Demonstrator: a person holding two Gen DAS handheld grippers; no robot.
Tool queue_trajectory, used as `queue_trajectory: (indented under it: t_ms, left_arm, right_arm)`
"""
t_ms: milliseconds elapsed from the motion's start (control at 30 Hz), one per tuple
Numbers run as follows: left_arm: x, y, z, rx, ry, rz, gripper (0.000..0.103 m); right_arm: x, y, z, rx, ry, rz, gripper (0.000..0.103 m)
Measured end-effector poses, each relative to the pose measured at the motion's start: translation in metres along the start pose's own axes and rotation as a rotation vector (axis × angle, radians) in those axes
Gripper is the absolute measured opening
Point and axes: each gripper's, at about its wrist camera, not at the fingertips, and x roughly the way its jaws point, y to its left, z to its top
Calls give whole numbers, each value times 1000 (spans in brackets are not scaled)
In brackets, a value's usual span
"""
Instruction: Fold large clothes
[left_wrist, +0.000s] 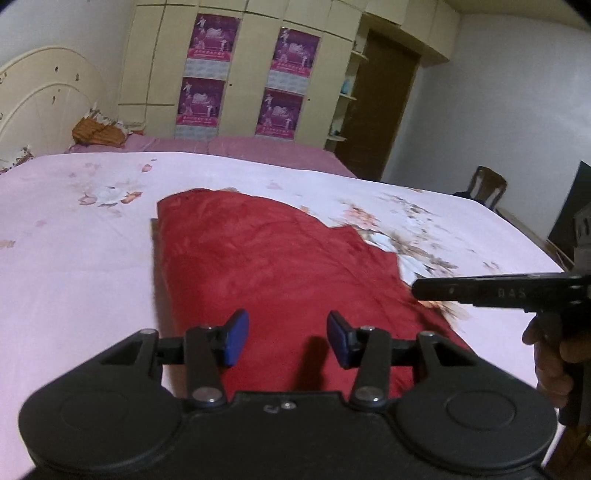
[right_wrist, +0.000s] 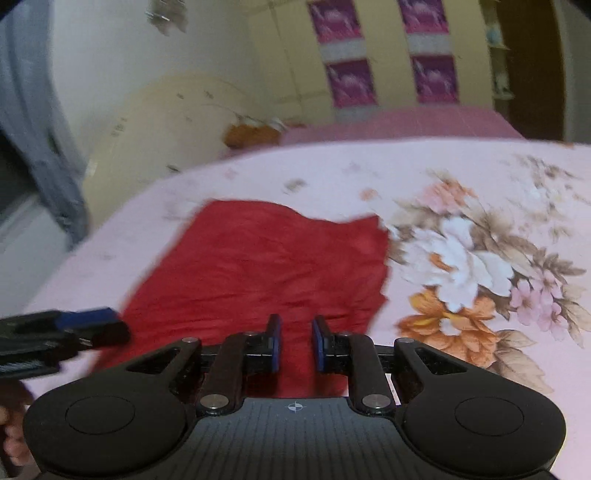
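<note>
Looking at a red garment (left_wrist: 280, 266) lying flat on the bed (left_wrist: 74, 236), partly folded by my read: left edge is straight and doubled, far edge still ragged with a corner sticking out toward the flower print. Shape is a rough rectangle, so I'd say at least one fold is in; it likely needs one more fold plus squaring up. Can't tell how many layers are stacked.

Left gripper (left_wrist: 288, 338) sits over the near end of the cloth, jaws parted, nothing between the pads. Right gripper (right_wrist: 295, 345) is over the near right part of the cloth, jaws narrow but a gap shows, also empty. Neither one has fabric. Each gripper shows at the edge of the other's view, side by side.

Surface: pale pink sheet with a big floral print (right_wrist: 461, 266), soft, mostly flat, so a pinch should lift fabric fine, but may snag the sheet too.

Room: cream headboard (left_wrist: 40, 99) at the left, orange bundle (left_wrist: 98, 134) by the pillows, wardrobe (left_wrist: 243, 55) with purple posters behind the bed, dark door (left_wrist: 384, 103), chair (left_wrist: 487, 186) at right. Right view is blurred.
</note>
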Motion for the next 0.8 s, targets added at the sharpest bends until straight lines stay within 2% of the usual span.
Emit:
queue_trajectory:
  t_ms: [100, 167, 300, 533, 700, 800]
  left_arm:
    - [1, -15, -18, 52, 31, 36, 46]
    - [4, -20, -29, 63, 45, 71, 47]
    - [1, -29, -40, 83, 43, 111, 46]
    - [-9, -30, -48, 64, 43, 120, 46]
    - [-31, -37, -45, 45, 71, 149, 46]
    - [-57, -56, -41, 35, 42, 170, 47]
  right_arm:
    - [-4, 26, -19, -99, 22, 37, 19]
    - [7, 35, -36, -169, 58, -5, 19]
    - [18, 29, -53, -121, 97, -21, 19]
    - [18, 27, -60, -130, 102, -37, 19]
    - [-16, 29, -56, -104, 104, -45, 19]
    - [-51, 34, -56, -84, 67, -46, 19]
